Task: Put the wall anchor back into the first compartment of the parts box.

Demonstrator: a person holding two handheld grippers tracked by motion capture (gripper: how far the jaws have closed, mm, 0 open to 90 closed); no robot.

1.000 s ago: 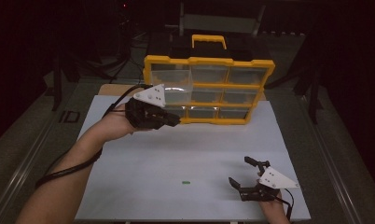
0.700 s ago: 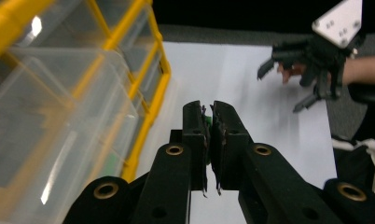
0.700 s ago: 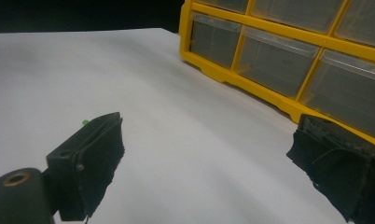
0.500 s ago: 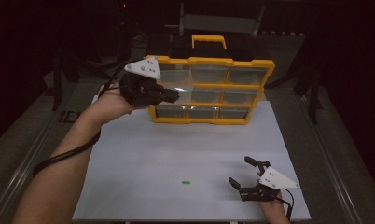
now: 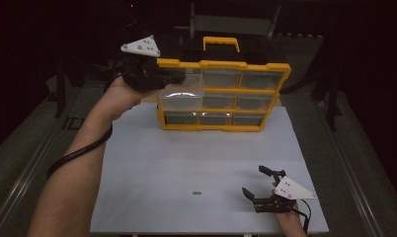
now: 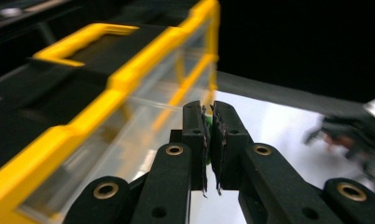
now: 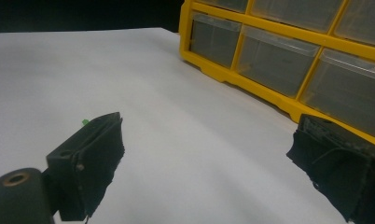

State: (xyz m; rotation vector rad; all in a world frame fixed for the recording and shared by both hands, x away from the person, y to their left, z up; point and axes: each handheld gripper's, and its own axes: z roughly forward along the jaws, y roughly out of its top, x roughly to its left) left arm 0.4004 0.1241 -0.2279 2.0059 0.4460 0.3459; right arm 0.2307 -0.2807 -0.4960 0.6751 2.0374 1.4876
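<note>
Drawers of clear plastic fill the yellow organiser [image 5: 221, 94], which stands upright at the far side of the white bench [image 5: 206, 163]; its top-left drawer [image 5: 181, 91] juts out of the frame toward me. I hold my left gripper [image 5: 179, 75] raised at that upper left corner, its jaws pressed nearly together on something small and green that I cannot make out in the left gripper view. My forearm crosses the left edge of the bench, cable trailing beside it. My right gripper [image 5: 259, 183] rests low at the near right corner, jaws spread wide with nothing between them. A small green piece [image 5: 197, 193] lies on the bare bench just left of it, well apart from the organiser.
</note>
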